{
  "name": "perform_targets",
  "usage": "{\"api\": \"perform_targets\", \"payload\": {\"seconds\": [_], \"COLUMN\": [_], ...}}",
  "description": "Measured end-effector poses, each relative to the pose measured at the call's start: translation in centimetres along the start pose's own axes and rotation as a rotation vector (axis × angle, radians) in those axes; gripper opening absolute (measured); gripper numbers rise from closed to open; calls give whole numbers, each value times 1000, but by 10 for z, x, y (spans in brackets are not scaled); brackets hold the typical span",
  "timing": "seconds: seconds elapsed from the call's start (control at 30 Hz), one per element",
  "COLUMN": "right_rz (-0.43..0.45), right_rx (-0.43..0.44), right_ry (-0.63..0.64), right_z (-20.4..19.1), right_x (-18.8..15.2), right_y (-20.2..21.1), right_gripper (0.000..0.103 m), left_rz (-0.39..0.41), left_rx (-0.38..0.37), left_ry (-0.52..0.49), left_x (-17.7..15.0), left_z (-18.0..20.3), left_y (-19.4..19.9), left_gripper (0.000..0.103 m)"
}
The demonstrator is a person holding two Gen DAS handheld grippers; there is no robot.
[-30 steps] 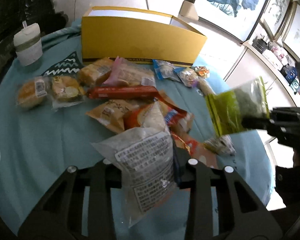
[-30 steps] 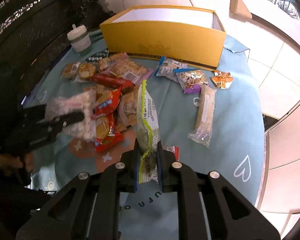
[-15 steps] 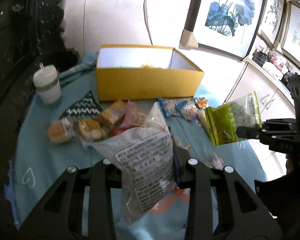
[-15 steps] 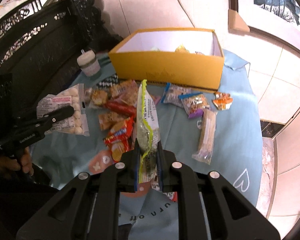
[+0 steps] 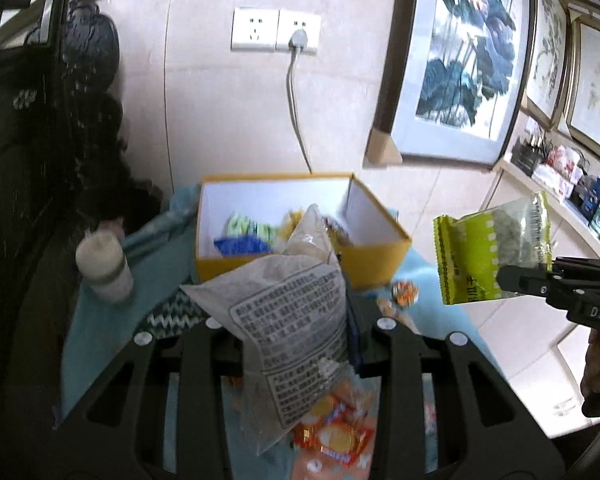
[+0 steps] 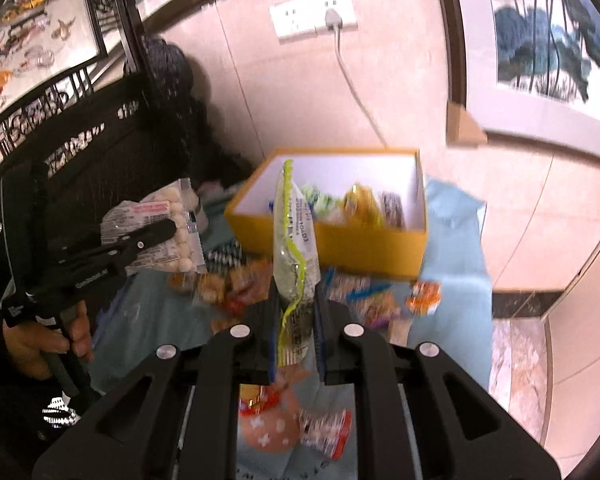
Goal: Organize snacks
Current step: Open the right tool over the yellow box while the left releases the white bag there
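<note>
My left gripper point(image 5: 290, 330) is shut on a clear bag of white round snacks point(image 5: 292, 308) with a printed back label, held high above the table. In the right wrist view that bag point(image 6: 168, 232) hangs at the left from the left gripper point(image 6: 168, 230). My right gripper point(image 6: 296, 312) is shut on a green-and-clear packet point(image 6: 294, 248) held edge-on. From the left wrist view, the green packet point(image 5: 492, 246) is at the right. The open yellow box point(image 5: 374, 258) beyond holds several snacks; its front wall point(image 6: 364, 246) faces me.
Loose snack packs point(image 6: 422, 298) lie on the teal cloth point(image 6: 452, 264) before the box. A white lidded cup point(image 5: 104, 266) stands left of the box. A dark carved chair point(image 6: 80, 152) is on the left. A tiled wall with a plugged socket point(image 5: 298, 34) rises behind the table.
Both grippers have risen with their bags, so the box's inside now shows and the table's snacks have dropped low in both views.
</note>
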State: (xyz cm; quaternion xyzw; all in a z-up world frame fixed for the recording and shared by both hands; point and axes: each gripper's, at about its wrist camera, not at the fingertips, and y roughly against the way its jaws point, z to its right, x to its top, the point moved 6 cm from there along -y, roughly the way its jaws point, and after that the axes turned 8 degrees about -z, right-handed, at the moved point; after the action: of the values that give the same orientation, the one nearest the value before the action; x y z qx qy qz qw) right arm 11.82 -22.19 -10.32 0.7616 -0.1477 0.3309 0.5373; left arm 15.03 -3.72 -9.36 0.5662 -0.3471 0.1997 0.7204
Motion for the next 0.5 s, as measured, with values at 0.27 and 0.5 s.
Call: {"api": "perform_targets", "payload": {"seconds": [0.27,0.5], "right_rz": [76,91], "right_rx": [-9,-12], "right_ry": [5,12], "right_z": [14,24], "right_x": [63,114], "right_y": [13,-1], "right_gripper": [14,14], "left_rz": [28,36], "left_rx": [32,66], "left_ry": [-11,1], "left_x": [55,103], "left_z": [6,-2], "left_y": [-15,-41], "left_gripper": [35,35]}}
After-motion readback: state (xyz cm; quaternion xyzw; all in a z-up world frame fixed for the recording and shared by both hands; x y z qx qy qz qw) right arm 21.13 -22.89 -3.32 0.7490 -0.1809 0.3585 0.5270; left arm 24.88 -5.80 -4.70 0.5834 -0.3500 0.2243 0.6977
